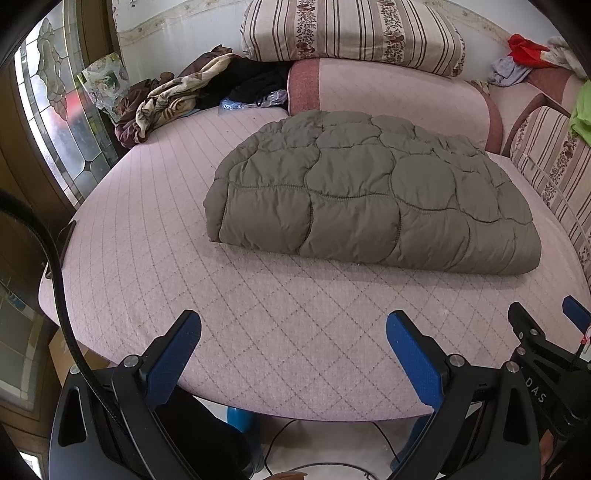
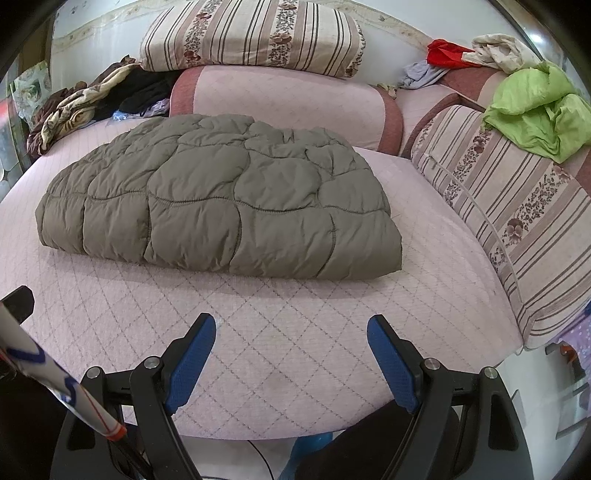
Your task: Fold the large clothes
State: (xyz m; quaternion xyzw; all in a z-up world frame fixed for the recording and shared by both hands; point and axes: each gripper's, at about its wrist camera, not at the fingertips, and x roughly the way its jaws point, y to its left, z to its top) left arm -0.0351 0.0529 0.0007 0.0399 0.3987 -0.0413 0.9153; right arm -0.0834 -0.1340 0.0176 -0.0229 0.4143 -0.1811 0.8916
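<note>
Left wrist: right claw [image 1: 546, 314] cropped.

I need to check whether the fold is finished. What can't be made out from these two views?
- Olive quilted jacket: sleeves, collar and inner layers hidden by its own top layer, both views.
- Jacket's far edge: hidden behind its own bulk.
- Dark clothes by the striped cushion: too bunched to identify.
- Left claw, right claw: bodies cut off by the bottom edge.

Pink quilted sofa seat [image 1: 155, 236] carrying a folded jacket

Ahead of the left gripper [image 1: 293, 343] and the right gripper [image 2: 291, 345], a folded olive quilted jacket [image 1: 369, 195] lies flat on the seat. Beyond it to the left sits a heap of brown and black clothes [image 1: 177, 99]; a striped cushion [image 2: 517, 229] leans at the right.
</note>
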